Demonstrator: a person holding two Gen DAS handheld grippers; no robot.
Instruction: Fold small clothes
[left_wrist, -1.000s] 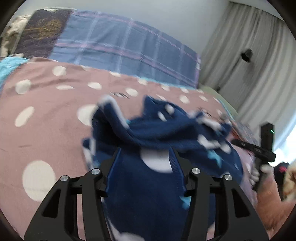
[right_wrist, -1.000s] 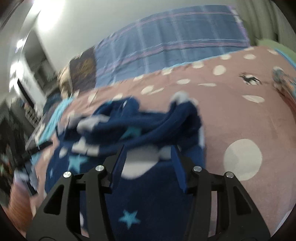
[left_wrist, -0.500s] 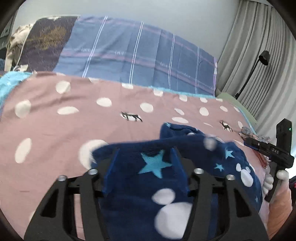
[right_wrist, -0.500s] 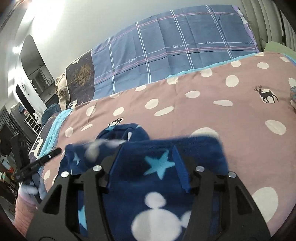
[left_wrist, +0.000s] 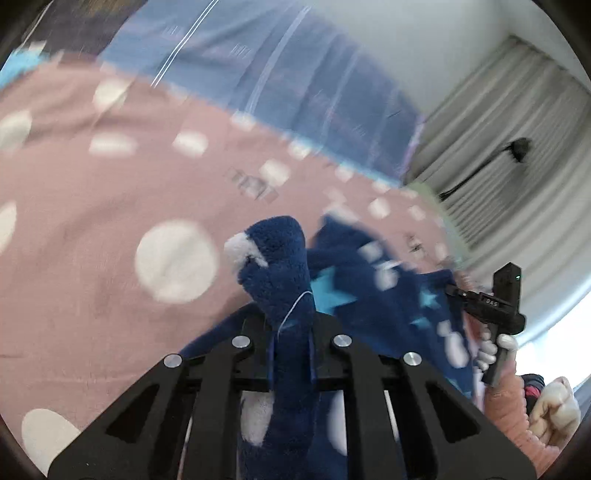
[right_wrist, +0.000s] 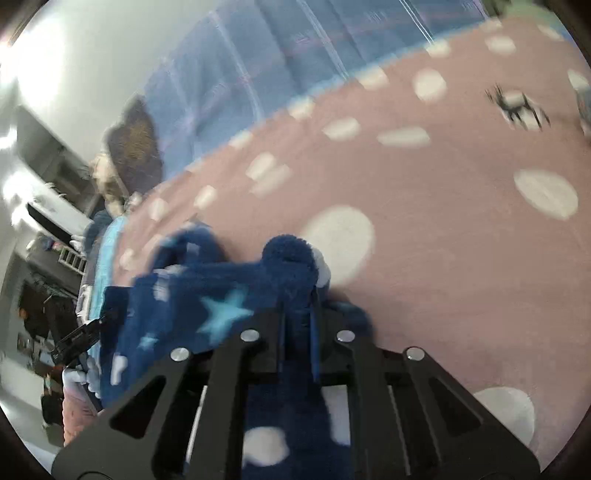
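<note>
Both jaws just closed — left gripper (left_wrist: 291, 332) and right gripper (right_wrist: 297, 328) each clamp fleece garment (left_wrist: 388, 306); span between them probably taut — blurry.

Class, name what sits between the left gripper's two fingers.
A bunched fold of the navy fleece garment, pinched in the left gripper; the left wrist view shows it.

You're in a home bedroom: a bed (left_wrist: 92, 192) with spotted pink blanket, plaid bedding (left_wrist: 295, 74) and grey curtains (left_wrist: 517, 122).
</note>
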